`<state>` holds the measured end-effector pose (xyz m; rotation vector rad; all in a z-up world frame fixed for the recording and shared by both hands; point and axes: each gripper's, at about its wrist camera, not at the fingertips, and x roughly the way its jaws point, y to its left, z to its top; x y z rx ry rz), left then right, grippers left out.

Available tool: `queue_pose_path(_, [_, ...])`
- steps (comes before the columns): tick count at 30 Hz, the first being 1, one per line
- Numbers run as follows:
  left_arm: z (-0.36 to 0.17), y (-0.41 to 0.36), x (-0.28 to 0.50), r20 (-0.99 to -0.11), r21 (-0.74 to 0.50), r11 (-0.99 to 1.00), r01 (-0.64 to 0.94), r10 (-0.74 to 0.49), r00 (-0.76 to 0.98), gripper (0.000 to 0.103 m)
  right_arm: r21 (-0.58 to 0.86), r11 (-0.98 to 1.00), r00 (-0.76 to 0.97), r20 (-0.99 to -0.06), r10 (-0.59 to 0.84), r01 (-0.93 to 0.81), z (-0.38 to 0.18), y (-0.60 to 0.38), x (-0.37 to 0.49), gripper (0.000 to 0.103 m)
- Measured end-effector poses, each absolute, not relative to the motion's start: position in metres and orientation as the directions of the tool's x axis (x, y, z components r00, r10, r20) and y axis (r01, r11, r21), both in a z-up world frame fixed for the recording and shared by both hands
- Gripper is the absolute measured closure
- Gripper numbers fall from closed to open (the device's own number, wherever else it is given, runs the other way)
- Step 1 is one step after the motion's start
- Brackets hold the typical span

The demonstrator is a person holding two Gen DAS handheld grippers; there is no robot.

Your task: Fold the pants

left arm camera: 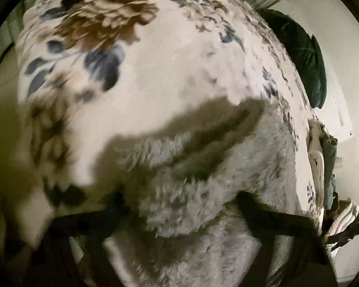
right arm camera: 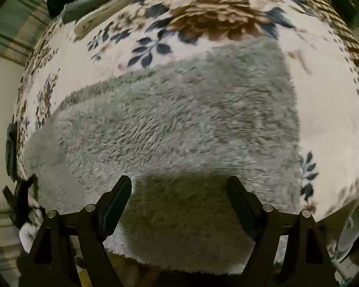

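Pants [right arm camera: 170,129] cover the floral blanket [right arm camera: 328,110]; right claw [right arm camera: 179,186] gapes empty, left claw [left arm camera: 179,196] straddles fleece, grip unclear.

Pants [right arm camera: 170,129] lie spread on a blanket [right arm camera: 323,110], which extends beyond them on the left, far and right sides. A pile of clothes [right arm camera: 88,21] rests at the blanket's far left edge.
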<state>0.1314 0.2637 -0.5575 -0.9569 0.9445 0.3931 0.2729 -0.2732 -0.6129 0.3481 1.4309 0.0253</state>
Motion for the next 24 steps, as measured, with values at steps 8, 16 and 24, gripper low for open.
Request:
queue_pose_path(8, [-0.434, 0.197, 0.122, -0.68, -0.526, 0.744, -0.411, -0.077, 0.73, 0.085, 0.298, 0.931, 0.176, -0.948, 0.264, 0.212, -0.611, -0.27, 0.267, 0.02])
queue_pose_path(16, [-0.315, 0.028, 0.119, -0.576, -0.419, 0.908, 0.01, -0.275, 0.77, 0.086, 0.38, 0.877, 0.239, -0.918, 0.318, 0.295, -0.589, -0.313, 0.244, 0.02])
queue_pose_path(24, [-0.353, -0.152, 0.135, -0.696, -0.394, 0.879, 0.268, -0.476, 0.537, 0.079, 0.353, 0.84, 0.264, -0.929, 0.26, 0.413, -0.577, -0.393, 0.194, 0.02])
